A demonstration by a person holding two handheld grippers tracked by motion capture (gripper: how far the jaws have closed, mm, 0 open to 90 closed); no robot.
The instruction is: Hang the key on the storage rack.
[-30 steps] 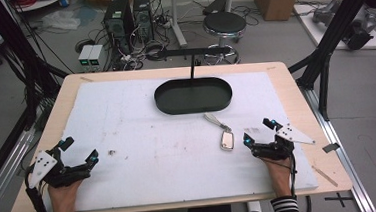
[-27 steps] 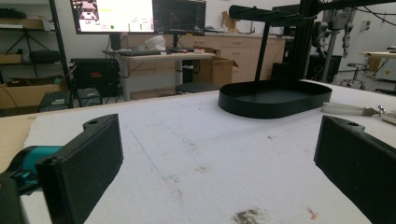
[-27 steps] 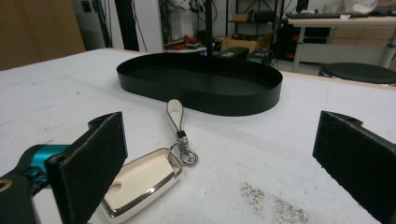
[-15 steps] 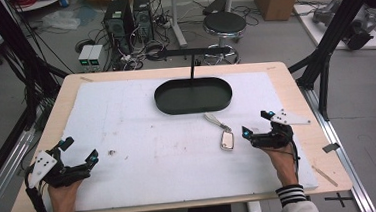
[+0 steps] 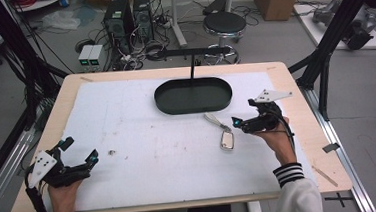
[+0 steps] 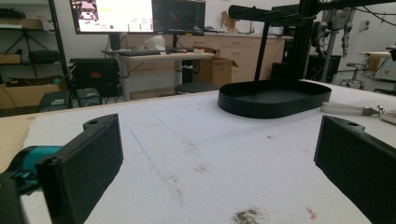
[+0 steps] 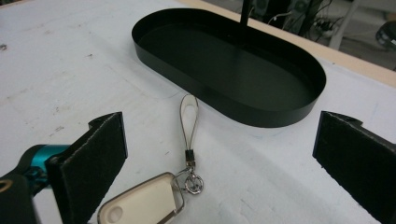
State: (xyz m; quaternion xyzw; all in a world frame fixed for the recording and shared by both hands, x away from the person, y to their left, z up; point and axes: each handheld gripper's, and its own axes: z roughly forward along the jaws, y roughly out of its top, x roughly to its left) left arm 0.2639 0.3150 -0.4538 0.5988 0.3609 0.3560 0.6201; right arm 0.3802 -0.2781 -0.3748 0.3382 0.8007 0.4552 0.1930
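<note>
From above, the white-covered table [image 5: 142,119] stands amid floor clutter of computers, cables and a stool; the left gripper [image 5: 76,153] rests wide open at the near left, while the right gripper [image 5: 243,113], jaws spread, hangs just right of the key tag [image 5: 226,141] lying before the black oval tray [image 5: 193,95]. In the left gripper view the tag's strap is cut off at the right edge beside the tray [image 6: 274,98], with monitors and benches behind. In the right gripper view the tag [image 7: 144,201] is half hidden by the left jaw, its loop [image 7: 188,116] reaching toward the tray [image 7: 229,60].

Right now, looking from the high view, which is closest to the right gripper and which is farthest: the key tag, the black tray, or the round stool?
From the right gripper:
1. Key tag, on the white mat just beside it, toward the table's middle.
2. Black oval tray, farther back on the mat.
3. Round stool, on the floor beyond the table's far edge.
</note>
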